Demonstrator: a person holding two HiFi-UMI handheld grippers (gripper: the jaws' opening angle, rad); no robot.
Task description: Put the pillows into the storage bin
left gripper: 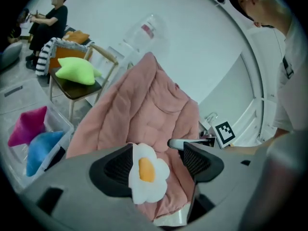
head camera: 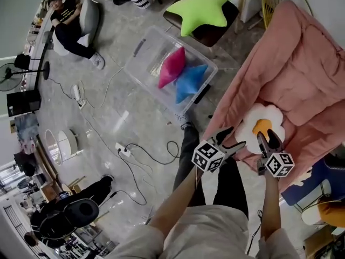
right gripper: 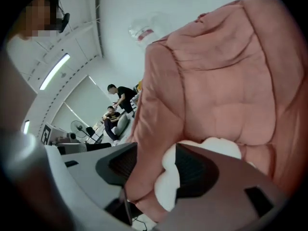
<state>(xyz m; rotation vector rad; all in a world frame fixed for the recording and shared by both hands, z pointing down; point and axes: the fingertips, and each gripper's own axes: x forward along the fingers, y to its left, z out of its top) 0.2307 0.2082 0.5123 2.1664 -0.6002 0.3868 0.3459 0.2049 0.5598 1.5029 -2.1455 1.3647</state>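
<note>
Two grippers: we hold one in each hand. Both reach toward the pink-covered seat at the lower right of the head view.
Left gripper (head camera: 236, 136): its jaws stand wide apart and clamp nothing. Its own view shows the fried-egg pillow in the gap, close to one jaw. Pink cover shows between the pillow and the other jaw.
Right gripper (head camera: 269, 139): its jaws stand partway apart, with the tips at the pillow's near edge. In its own view a fold of pink cover and the pillow's white edge fill the gap. We see neither pad pressing on them.
Fried-egg pillow (head camera: 262, 124): white and lobed with a yellow centre. It lies on the cover, outside the bin, just beyond both grippers.
Pink quilted cover (head camera: 302, 63): it drapes over the seat and runs up the right side of the head view.
Floor cables (head camera: 156, 155): black leads and a white power strip (head camera: 123, 150) lie on the grey floor to our left.
Storage bin (head camera: 145, 63): clear plastic with an open top. It stands on the floor, well apart from the grippers.
Inside the bin: a pink star pillow (head camera: 172, 66) and a blue star pillow (head camera: 190, 82) lie side by side, touching.
Green star pillow (head camera: 200, 7): it rests on the dark seat of a chair (head camera: 213, 34) just behind the bin.
Far corner: a seated person (head camera: 67, 23) in black is at the top left.
</note>
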